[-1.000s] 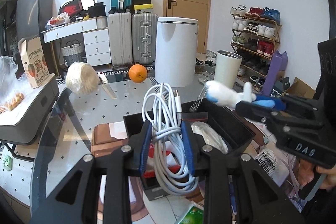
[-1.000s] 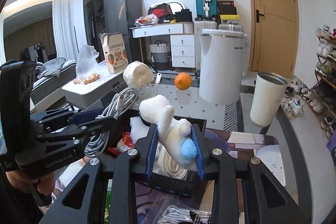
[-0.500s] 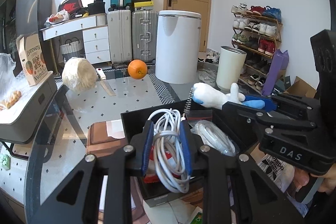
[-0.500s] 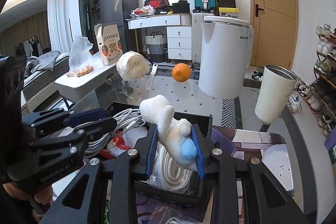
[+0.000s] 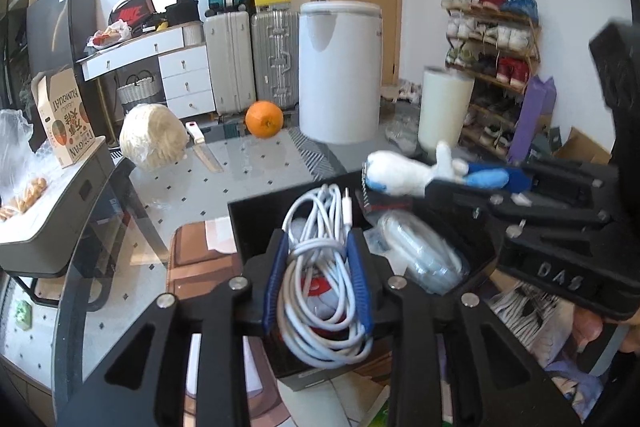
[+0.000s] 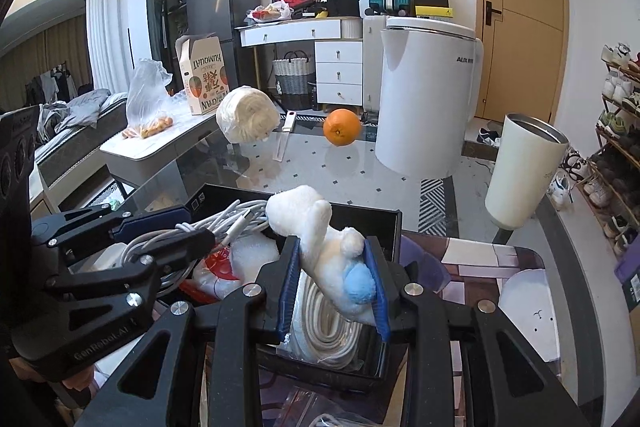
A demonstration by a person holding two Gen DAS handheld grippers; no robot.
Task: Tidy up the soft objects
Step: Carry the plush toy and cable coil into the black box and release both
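A: What could have gone wrong?

B: The left tongs (image 5: pixel 318 281), jaws opening around the white cable coil (image 5: pixel 320 267), could have spilled loops over the black bin (image 6: pixel 394 223) wall. The right tongs (image 6: pixel 334 285) gripped the plush toy (image 6: pixel 320 243) above it.

A: And the room?

B: A glass worktop (image 6: pixel 360 179), with an orange (image 6: pixel 341 127) at twelve o'clock and suitcases beyond.

Plush toy (image 6: pixel 336 259) between right jaws
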